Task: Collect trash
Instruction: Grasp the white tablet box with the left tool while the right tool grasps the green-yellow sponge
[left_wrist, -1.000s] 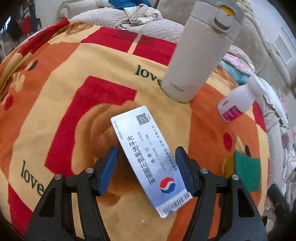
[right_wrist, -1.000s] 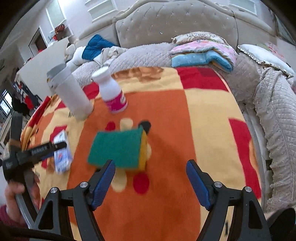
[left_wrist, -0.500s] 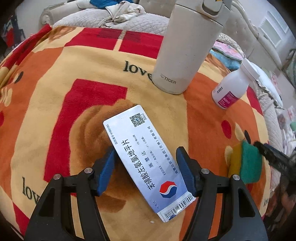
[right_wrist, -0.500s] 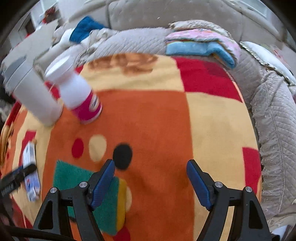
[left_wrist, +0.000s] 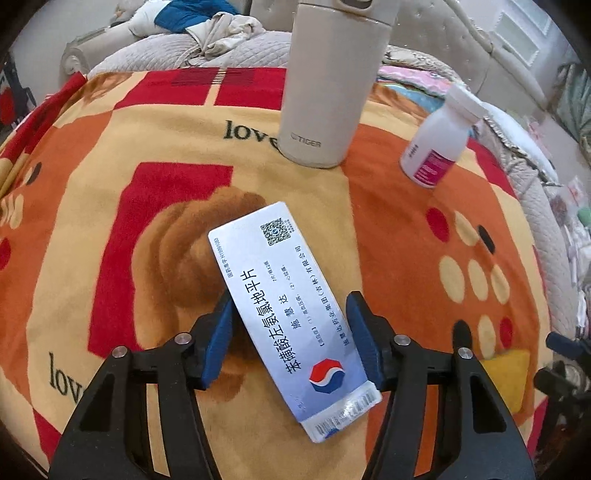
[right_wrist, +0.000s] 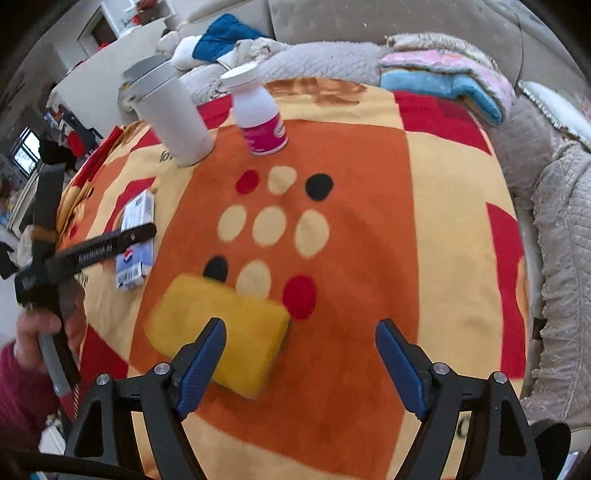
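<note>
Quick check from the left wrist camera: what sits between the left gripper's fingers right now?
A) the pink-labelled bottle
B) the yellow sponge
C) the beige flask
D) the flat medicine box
D: the flat medicine box lies slantwise on the blanket between the fingers of the left gripper, whose jaws are closing around it.
</note>
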